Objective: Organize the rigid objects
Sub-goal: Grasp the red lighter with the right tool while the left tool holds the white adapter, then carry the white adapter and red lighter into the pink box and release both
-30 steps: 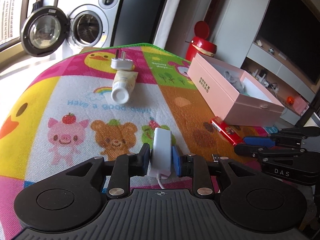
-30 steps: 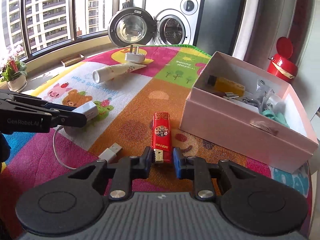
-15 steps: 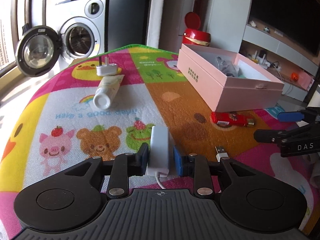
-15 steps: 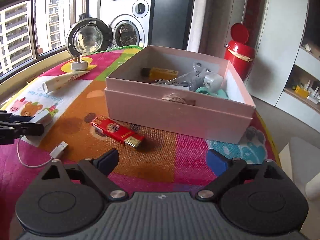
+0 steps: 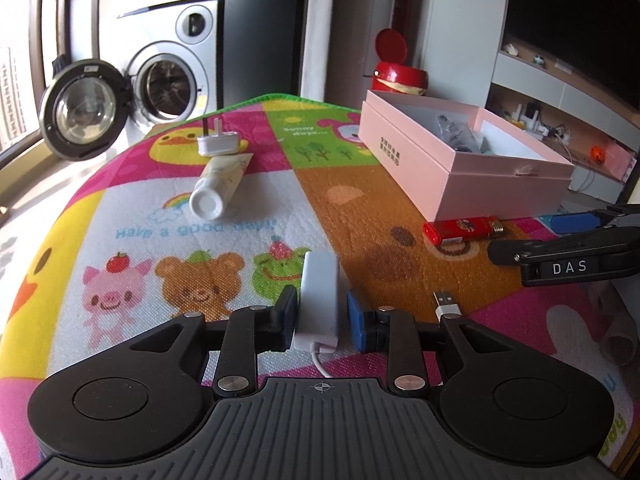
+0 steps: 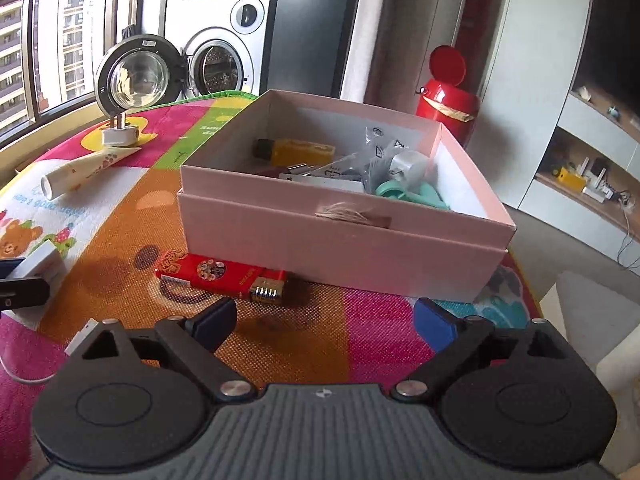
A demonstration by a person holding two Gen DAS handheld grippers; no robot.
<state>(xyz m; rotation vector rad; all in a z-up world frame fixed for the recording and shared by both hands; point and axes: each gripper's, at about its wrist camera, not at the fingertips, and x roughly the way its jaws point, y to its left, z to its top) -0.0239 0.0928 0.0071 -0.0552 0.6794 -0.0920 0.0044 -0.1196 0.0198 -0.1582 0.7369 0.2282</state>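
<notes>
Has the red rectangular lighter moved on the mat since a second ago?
Yes. The red rectangular lighter lay apart from the pink cardboard box, pointing at the right gripper; now it lies sideways against the box's front wall, released.

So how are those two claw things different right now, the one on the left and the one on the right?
The left gripper is nearly closed around a white adapter, one pad touching and a sliver of gap at the other; the right gripper is spread wide and holds nothing. The left points across the mat; the right faces the pink box, with the red lighter lying before it. Both have blue pads.
</notes>
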